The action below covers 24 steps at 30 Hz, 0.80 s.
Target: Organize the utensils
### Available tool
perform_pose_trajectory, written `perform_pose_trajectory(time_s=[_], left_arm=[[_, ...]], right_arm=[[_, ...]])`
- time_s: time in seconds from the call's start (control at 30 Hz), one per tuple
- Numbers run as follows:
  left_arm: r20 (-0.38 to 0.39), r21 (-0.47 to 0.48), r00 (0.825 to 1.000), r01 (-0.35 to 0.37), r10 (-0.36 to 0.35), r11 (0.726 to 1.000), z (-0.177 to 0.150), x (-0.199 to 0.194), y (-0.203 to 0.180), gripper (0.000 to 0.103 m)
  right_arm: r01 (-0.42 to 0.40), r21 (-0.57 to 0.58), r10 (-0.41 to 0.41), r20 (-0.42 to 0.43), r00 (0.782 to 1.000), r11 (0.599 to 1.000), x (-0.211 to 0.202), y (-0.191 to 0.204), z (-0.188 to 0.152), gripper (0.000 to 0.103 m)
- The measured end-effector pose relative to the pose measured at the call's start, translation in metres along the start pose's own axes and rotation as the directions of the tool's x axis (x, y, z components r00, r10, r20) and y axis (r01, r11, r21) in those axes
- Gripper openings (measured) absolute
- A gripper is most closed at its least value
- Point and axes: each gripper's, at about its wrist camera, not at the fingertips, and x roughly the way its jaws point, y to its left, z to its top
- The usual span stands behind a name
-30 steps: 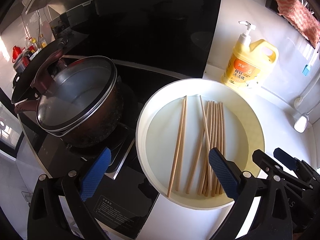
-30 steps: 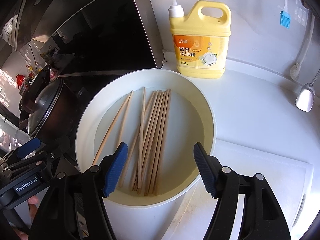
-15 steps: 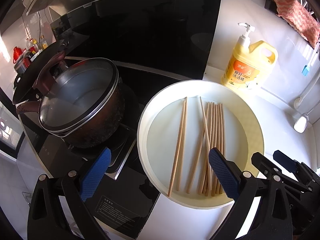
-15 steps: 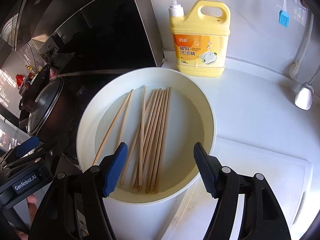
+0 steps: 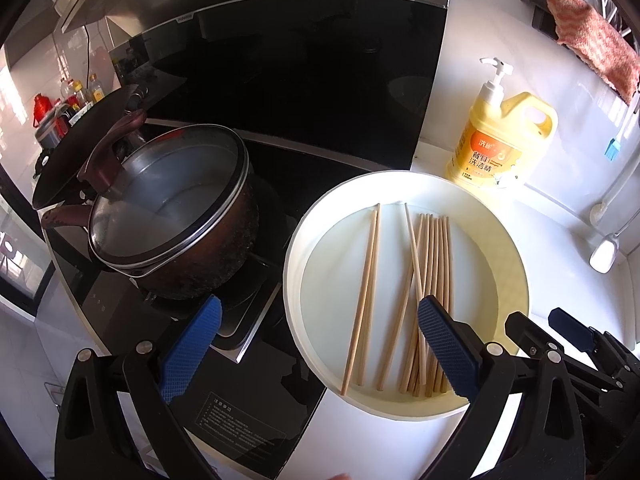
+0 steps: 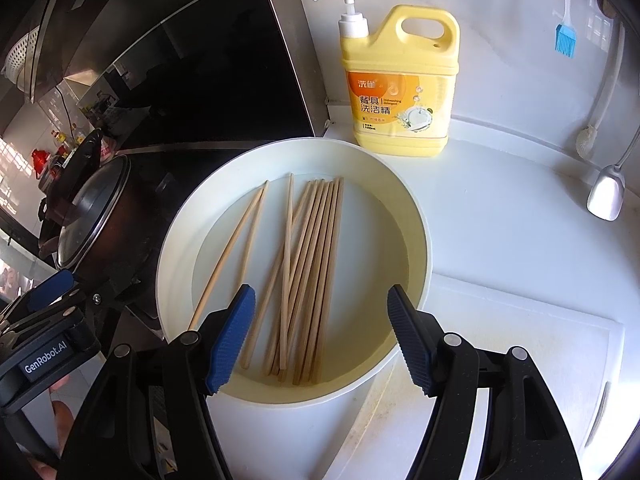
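Right tool, black with blue ribbed pads, hangs over the near rim of the round cream-white plastic basin, jaws apart, nothing between them. Left tool likewise jaws apart and empty, straddling the basin's left rim beside the dark lidded saucepan on the black glass hob.

Pale wooden chopsticks lie flat on the basin floor: a loose bundle right of centre with one stick crossing it, plus two set apart to the left. Basin likely serves as a holding dish.

Yellow pump bottle of dish detergent stands on the white worktop just behind the basin.

Judgement: both tools poised for a first pick; sorting not yet begun. Flat thin sticks will be awkward to pinch.
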Motion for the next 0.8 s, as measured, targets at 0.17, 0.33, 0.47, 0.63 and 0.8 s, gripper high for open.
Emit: perform_pose_trajectory(time_s=[0.17, 0.33, 0.47, 0.63, 0.8], left_arm=[[-0.005, -0.004, 1.0, 0.008, -0.008, 1.0, 0.0015, -0.0006, 0.0015, 0.097], [0.0, -0.004, 1.0, 0.012, -0.012, 1.0, 0.0009, -0.0019, 0.0011, 0.097], [-0.004, -0.004, 1.0, 0.02, -0.02, 1.0, 0.0015, -0.0017, 0.0014, 0.097], [-0.01, -0.002, 0.999, 0.035, -0.035, 0.999, 0.0017, -0.0005, 0.0008, 0.097], [-0.005, -0.006, 0.999, 0.047, -0.047, 0.999, 0.0013, -0.0007, 0.002, 0.097]], right_arm=[[0.0, 0.001, 0.0, 0.001, 1.0, 1.0, -0.0002, 0.0004, -0.0009, 0.066], [0.001, 0.0, -0.001, 0.002, 1.0, 1.0, -0.0002, 0.0004, -0.0009, 0.066], [0.001, -0.001, -0.001, 0.001, 1.0, 1.0, -0.0004, 0.0006, -0.0009, 0.066], [-0.001, -0.004, 0.001, 0.0, 1.0, 1.0, -0.0008, 0.0032, -0.0017, 0.066], [-0.001, -0.008, 0.001, -0.003, 1.0, 1.0, -0.0008, 0.0056, -0.0022, 0.066]])
